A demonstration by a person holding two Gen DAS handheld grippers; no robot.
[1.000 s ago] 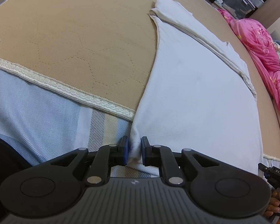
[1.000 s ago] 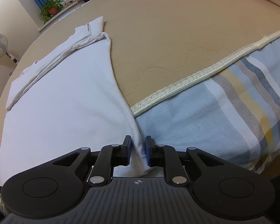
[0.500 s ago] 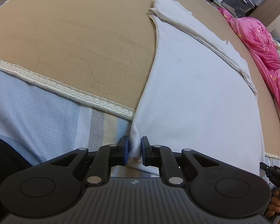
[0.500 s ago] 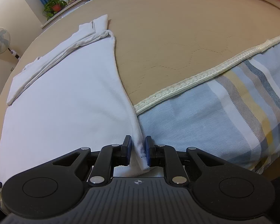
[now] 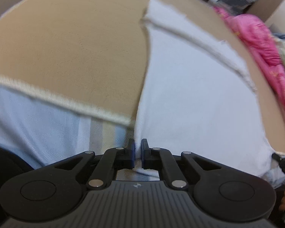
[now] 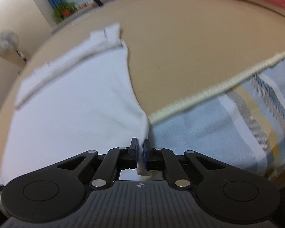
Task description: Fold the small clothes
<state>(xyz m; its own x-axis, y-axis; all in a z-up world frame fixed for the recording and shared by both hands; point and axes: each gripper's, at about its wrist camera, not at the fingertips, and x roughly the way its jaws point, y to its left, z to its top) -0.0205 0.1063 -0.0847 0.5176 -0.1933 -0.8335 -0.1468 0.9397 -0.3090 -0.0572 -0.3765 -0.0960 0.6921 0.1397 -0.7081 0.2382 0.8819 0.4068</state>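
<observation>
The white garment (image 5: 190, 98) lies spread flat on the tan quilted mat (image 5: 76, 38), its near hem hanging past the mat's cream braided edge (image 6: 209, 93) onto the blue plaid sheet (image 6: 228, 125). A folded band of the garment runs along its far side. The left claw (image 5: 137, 153) has just been closing and now pinches the garment's near left corner between its blue pads. The right claw (image 6: 140, 152) has likewise just been closing and now grips the garment's near right corner, a tuft of white cloth showing between its pads. Beyond the mat, away from the garment, lies a pink quilt (image 5: 260, 43); a potted plant (image 6: 65, 13) and a fan (image 6: 5, 43) stand farther off.
</observation>
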